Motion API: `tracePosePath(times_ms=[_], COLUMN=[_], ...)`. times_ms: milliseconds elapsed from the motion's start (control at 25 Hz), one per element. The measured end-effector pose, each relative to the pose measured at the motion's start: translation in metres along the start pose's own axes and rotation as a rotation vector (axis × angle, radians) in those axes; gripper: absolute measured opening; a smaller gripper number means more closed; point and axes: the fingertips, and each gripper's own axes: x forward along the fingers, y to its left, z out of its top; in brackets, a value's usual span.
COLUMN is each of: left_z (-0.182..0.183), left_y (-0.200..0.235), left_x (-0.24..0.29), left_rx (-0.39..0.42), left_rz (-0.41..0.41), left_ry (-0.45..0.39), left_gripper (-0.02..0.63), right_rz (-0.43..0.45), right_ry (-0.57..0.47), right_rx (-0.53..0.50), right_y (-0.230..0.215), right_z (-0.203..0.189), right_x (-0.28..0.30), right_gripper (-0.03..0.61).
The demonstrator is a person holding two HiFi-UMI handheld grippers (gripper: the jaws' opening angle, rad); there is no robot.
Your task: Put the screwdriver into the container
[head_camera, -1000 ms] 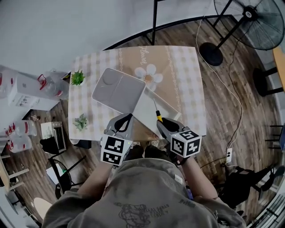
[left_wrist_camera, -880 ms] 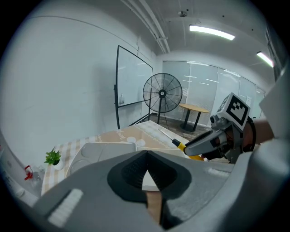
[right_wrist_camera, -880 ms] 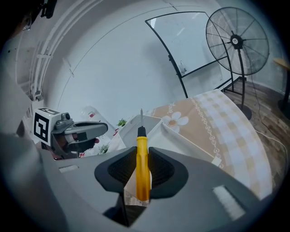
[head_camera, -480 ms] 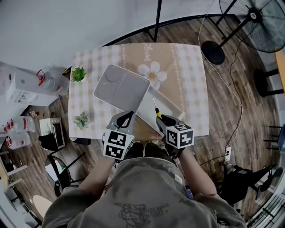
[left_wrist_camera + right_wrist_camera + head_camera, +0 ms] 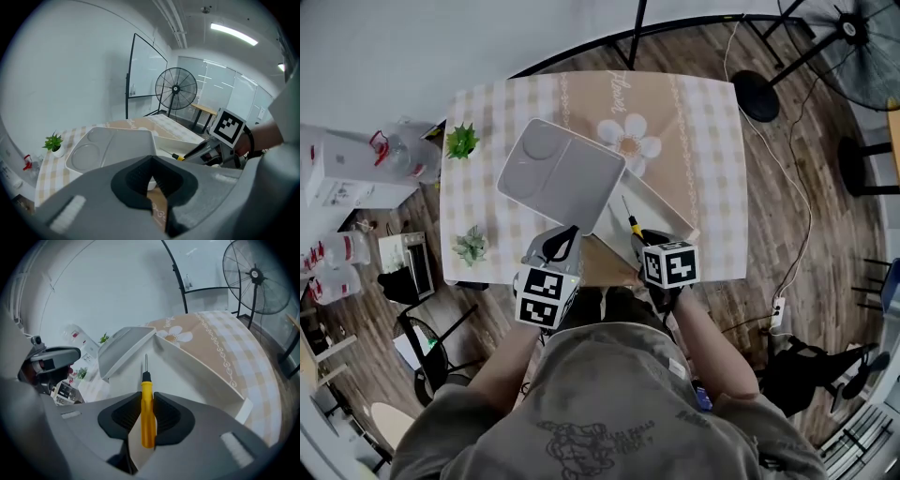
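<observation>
A yellow-handled screwdriver (image 5: 147, 413) sits clamped in my right gripper (image 5: 148, 417), its thin shaft pointing forward over the open white container (image 5: 201, 376). In the head view the screwdriver (image 5: 630, 223) hangs over the container's near end (image 5: 667, 217), with the right gripper (image 5: 641, 246) at the table's front edge. The container's lid (image 5: 562, 178) is folded open to the left. My left gripper (image 5: 572, 232) hovers near the lid's front corner, shut and holding nothing. In the left gripper view its jaws (image 5: 151, 180) face the lid (image 5: 108, 147) and the screwdriver (image 5: 178, 157).
The container lies on a small table with a checked cloth (image 5: 703, 122). Two small potted plants (image 5: 462, 141) (image 5: 471, 248) stand along the table's left side. A standing fan (image 5: 853, 28) and a cable are on the floor to the right, boxes and bottles to the left.
Both grippers have edged a little forward at the table's front edge. The right gripper keeps its hold on the screwdriver over the container. The head view has shifted slightly.
</observation>
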Motion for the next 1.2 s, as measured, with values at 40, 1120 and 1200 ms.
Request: tracePosePath(times_ms=[40,1120,1200], left_z=[-0.001,0.03,0.041], left_y=[0.002,0.038,0.037], left_x=[0.0,-0.023,-0.03], left_rx=[-0.004,0.014,0.028], left_rz=[0.001,0.054,0.057], left_ry=[0.002,-0.065,-0.092], left_gripper=[0.0,0.0,0.0], right_rz=[-0.01,0.047,0.06], right_ry=[0.013,-0.133,-0.186], right_rx=[-0.014,-0.087,-0.116], right_y=[0.0,0.032,0.042], right_z=[0.0,0.063,0.078], right_x=[0.002,-0.038,-0.056], right_gripper=[0.106,0.077,0.071])
